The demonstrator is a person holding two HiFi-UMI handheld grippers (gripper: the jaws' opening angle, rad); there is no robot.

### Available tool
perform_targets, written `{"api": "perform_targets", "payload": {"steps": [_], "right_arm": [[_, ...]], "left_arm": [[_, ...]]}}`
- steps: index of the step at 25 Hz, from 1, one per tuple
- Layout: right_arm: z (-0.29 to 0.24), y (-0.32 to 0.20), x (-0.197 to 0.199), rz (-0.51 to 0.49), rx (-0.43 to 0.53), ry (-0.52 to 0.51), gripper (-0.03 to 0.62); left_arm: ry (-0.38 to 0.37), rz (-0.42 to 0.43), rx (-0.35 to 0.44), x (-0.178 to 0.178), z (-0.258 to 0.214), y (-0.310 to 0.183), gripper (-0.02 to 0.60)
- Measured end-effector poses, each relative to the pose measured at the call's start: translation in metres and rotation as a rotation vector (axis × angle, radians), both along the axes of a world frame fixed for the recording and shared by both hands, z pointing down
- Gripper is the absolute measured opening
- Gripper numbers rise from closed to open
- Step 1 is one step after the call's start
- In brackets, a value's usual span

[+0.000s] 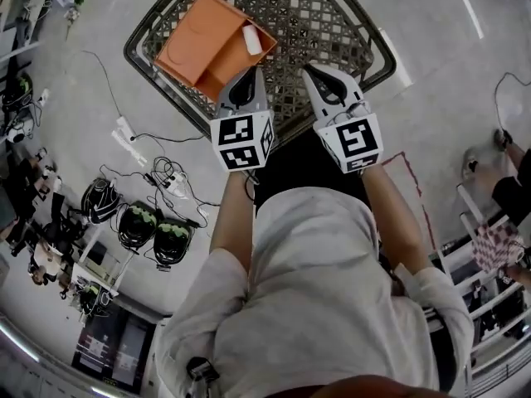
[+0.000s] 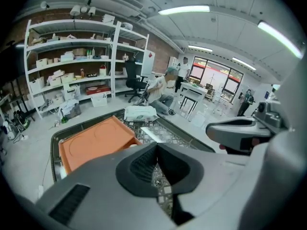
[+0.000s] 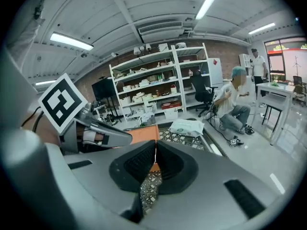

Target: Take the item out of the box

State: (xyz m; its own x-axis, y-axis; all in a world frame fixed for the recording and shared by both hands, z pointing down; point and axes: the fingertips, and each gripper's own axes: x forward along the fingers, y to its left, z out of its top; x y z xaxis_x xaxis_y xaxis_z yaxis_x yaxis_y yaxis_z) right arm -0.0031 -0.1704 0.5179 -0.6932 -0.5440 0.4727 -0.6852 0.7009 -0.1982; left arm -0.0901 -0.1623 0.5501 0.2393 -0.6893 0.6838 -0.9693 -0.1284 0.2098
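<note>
Box [image 1: 203, 44], orange and open, lies on the mesh table [image 1: 332, 23] at eleven o'clock from the left claw [image 1: 247, 75]. The white item [image 1: 252, 39] sits at the box's three-o'clock corner, too small to tell what it is. The left claw and the right claw [image 1: 313, 73] are both closed on nothing, side by side over the table. In the left gripper view the claw's body hides nearly all of the item. A white bag [image 2: 140, 113] lies at the table's far end.

both bare forearms reach forward side by side; left gripper [image 1: 248, 80] and right gripper [image 1: 319, 76] have jaws pressed together, nothing between them
</note>
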Motion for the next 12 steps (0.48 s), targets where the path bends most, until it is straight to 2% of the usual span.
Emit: {"api": "perform_targets", "payload": {"steps": [12], "right_arm": [[0.06,-0.022,-0.006,-0.016,-0.107,0.054,0.005]], "left_arm": [[-0.028,-0.052,-0.174,-0.027,0.076,-0.035,0.006]]}}
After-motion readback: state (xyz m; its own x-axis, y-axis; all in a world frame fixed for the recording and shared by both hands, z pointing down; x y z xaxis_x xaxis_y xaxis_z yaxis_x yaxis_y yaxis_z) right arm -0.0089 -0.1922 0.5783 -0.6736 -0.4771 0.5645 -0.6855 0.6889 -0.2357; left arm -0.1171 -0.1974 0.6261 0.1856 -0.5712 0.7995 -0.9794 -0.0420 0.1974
